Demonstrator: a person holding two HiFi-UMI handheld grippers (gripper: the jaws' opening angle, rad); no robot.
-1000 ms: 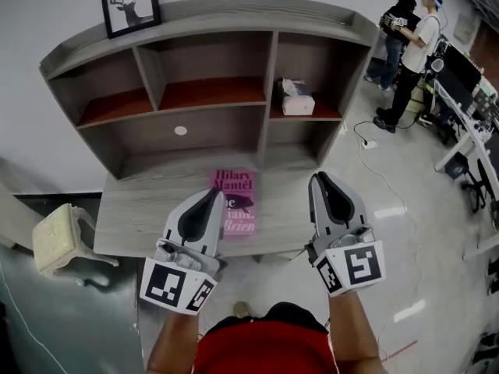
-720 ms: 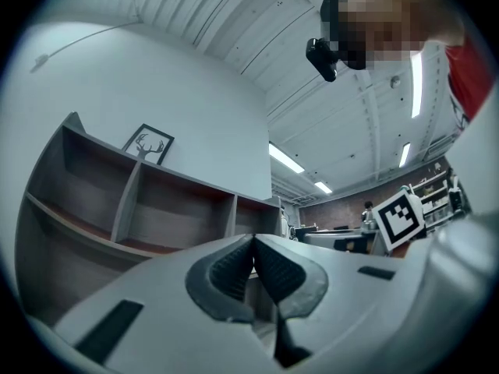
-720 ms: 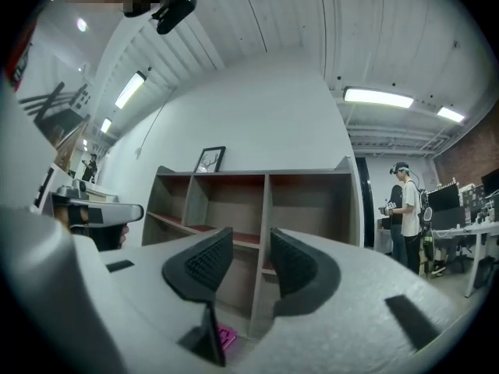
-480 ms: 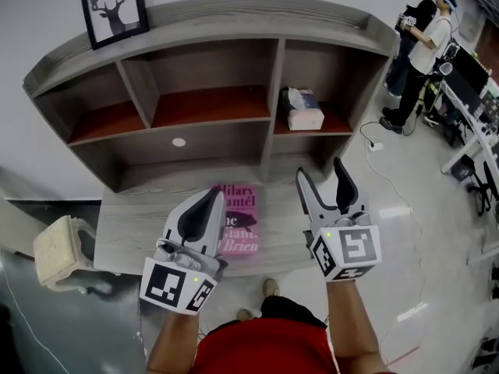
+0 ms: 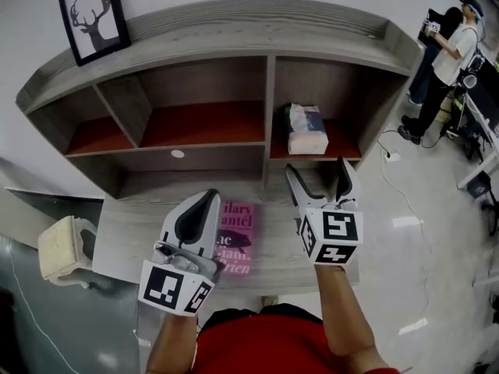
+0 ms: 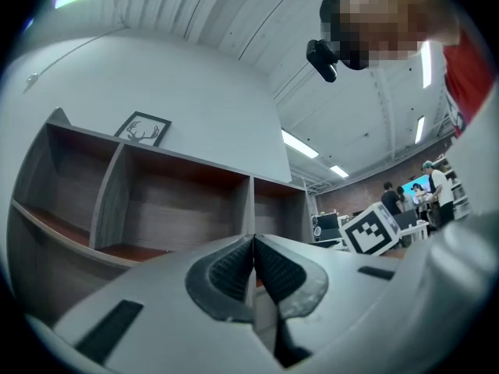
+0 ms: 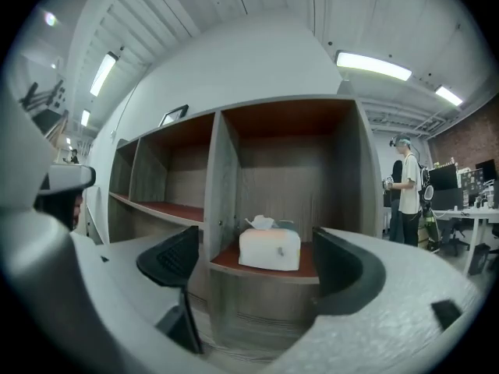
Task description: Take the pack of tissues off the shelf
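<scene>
Nearest to you, your left tongs hang over the front edge of the table; their jaws are pressed together along their whole length and nothing is caught between them; the marker cube sits at their back end, close to your red shirt. Your right tongs are held a little further forward and to the right; their jaws are opening and already stand wide apart, with only air between the pads; they point at the right side of the shelf.

Just beside the left tongs, a pink book lies flat on the table, its cover up, partly hidden by those tongs; off the table's left end stands a cream stool on the floor.

Beyond the book, the grey shelf rises from the back of the table; its boards are reddish brown. The pack of tissues sits on the board of the right-hand compartment, upright, with one tissue poking out of its top; in the right gripper view it shows framed between the two open jaws, but it is well beyond their tips and nothing touches it. The compartments to the left of it hold nothing you can see.

On top of the shelf, at its left end, a framed deer picture leans against the wall; far off to the right, a person in a white top stands near some desks.
</scene>
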